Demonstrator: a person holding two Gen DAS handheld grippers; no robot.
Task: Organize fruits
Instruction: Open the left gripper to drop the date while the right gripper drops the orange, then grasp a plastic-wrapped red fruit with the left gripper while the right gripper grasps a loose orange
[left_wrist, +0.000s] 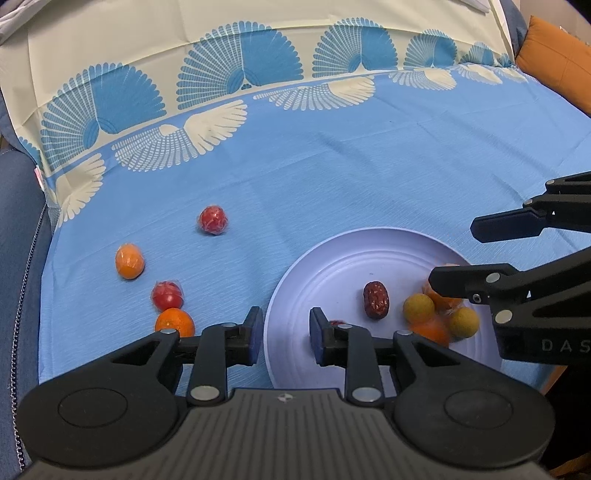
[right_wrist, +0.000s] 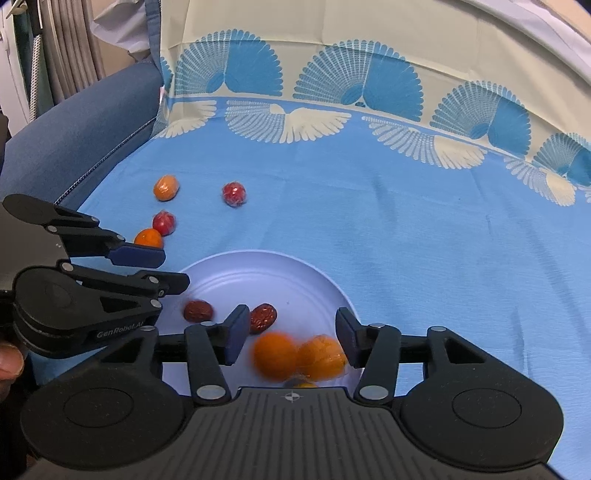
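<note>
Left wrist view: the left gripper (left_wrist: 283, 328) hangs over the near-left rim of the lavender plate (left_wrist: 332, 266), fingers apart with nothing between them, only bare plate and cloth showing through the gap. The right gripper (left_wrist: 454, 254) reaches in over the plate's right side, fingers spread too, and the right wrist view shows its jaws standing wide with two oranges (right_wrist: 275, 354) loose and blurred between the pads, neither one pinched. So the plate is filling up: a red date (left_wrist: 376, 300) sits near its middle, a second date (right_wrist: 198, 311) lies toward the left side, and yellowish round fruits (left_wrist: 418, 308) crowd with the oranges at the right. This reads as the drop-off step, a fruit just let down into the pile. Four pieces are yet to be gathered on the blue tablecloth (left_wrist: 351, 177), all off toward its left edge: a wrapped red fruit (left_wrist: 212, 220) farthest out, a wrapped orange fruit (left_wrist: 129, 260) nearest the edge, another red one (left_wrist: 167, 295), and a small orange (left_wrist: 174, 322) just beside the left gripper's outer finger. The next move likely falls to the left gripper: swing off the plate, straddle that nearest orange, and close gently, since round fruit may roll on the cloth.
</note>
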